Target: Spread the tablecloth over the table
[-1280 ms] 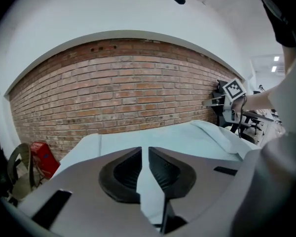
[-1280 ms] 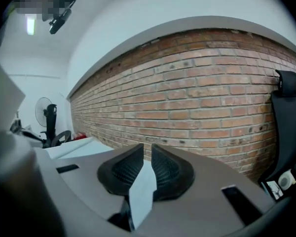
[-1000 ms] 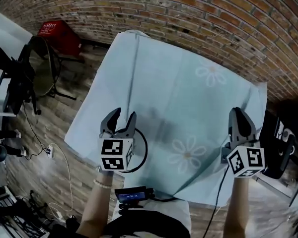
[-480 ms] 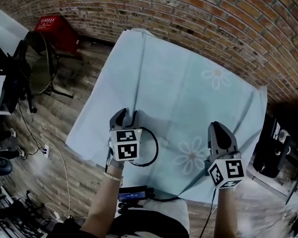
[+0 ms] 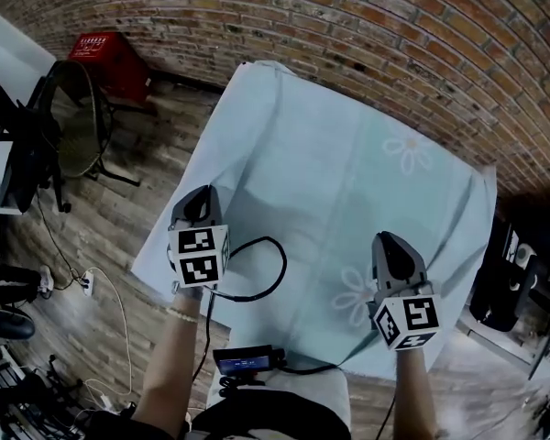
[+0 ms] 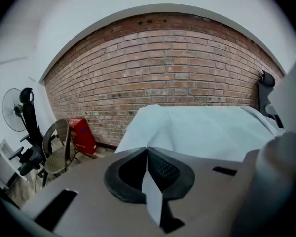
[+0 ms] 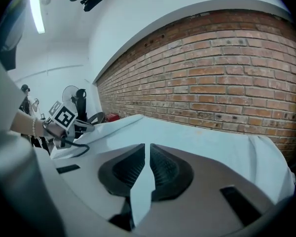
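Observation:
A pale blue tablecloth [image 5: 348, 172] with white daisy prints lies over the table, below the brick wall. My left gripper [image 5: 198, 198] is at the cloth's near left edge. Its jaws have just been closing and are now shut, and in the left gripper view [image 6: 147, 154] a thin strip of cloth [image 6: 152, 196] runs between the pads. My right gripper [image 5: 390, 243] is at the near right part of the cloth. It is shut [image 7: 149, 152] on a fold of cloth [image 7: 138, 191] pinched between its pads. The table under the cloth is hidden.
A brick wall [image 5: 367, 26] runs behind the table. A red crate [image 5: 105, 58] and a round-backed chair [image 5: 78, 122] stand on the wood floor at left. A black cable [image 5: 257, 273] loops over the cloth's near edge. A dark chair [image 5: 513, 287] stands at right.
The left gripper, open a second ago, has moved left to the cloth's edge and shut on it. The right gripper has shifted left along the near side, still shut on cloth.

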`<state>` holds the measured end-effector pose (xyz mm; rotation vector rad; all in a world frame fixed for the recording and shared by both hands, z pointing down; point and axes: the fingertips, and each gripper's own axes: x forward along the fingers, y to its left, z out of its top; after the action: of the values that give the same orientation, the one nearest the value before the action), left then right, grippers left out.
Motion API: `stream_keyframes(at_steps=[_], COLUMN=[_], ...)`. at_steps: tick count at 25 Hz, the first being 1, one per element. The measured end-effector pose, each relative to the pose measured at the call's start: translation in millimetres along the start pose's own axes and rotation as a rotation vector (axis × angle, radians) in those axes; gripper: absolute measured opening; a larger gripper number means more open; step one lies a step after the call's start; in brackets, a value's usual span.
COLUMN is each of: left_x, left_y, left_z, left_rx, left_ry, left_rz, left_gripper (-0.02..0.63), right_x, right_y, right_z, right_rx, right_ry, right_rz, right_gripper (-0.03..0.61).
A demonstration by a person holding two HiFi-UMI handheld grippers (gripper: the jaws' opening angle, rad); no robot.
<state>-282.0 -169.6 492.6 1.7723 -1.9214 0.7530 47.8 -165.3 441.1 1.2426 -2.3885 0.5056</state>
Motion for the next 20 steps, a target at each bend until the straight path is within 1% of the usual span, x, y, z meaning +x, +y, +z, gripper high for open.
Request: stream_keyframes(at_steps=[2,7,10,14,17,20], left_x=[4.8,19.1,26.2,33.3,37.4,43.1], left_y=[23.8,83.1,116.1,155.6,181.4,201.1], left_z=[15.5,55.6,74.1,91.4,103.9,111.3], left_rx=[0.020,0.100,0.112,0.139,0.148,0.148], left_ry=[-0.023,-0.077,-0.103,-0.117,-0.129,-0.129], left_rz=[0.020,0.077,0.116,0.174,0.209,0.229], left_gripper=[0.015,0.015,0.015,0.015,0.015,0.015], right_x=[4.6,17.3,24.2,34.4,41.6,47.2], right_y=[9.4,31.2,42.4,55.4,62.2,67.8], right_z=[-1.2,2.2,4.2,6.4,8.2,9.7], right_rx=[-0.003,-0.007,-0.011,-0.023,-0.024,-0.023], right_ry=[0.010,0.022,0.026,0.037,0.044,0.052], right_rz=[0.008,0.024,0.029,0.036,0.038,0.034], right_gripper=[0.052,0.051,0.051,0.049,0.049,0.049])
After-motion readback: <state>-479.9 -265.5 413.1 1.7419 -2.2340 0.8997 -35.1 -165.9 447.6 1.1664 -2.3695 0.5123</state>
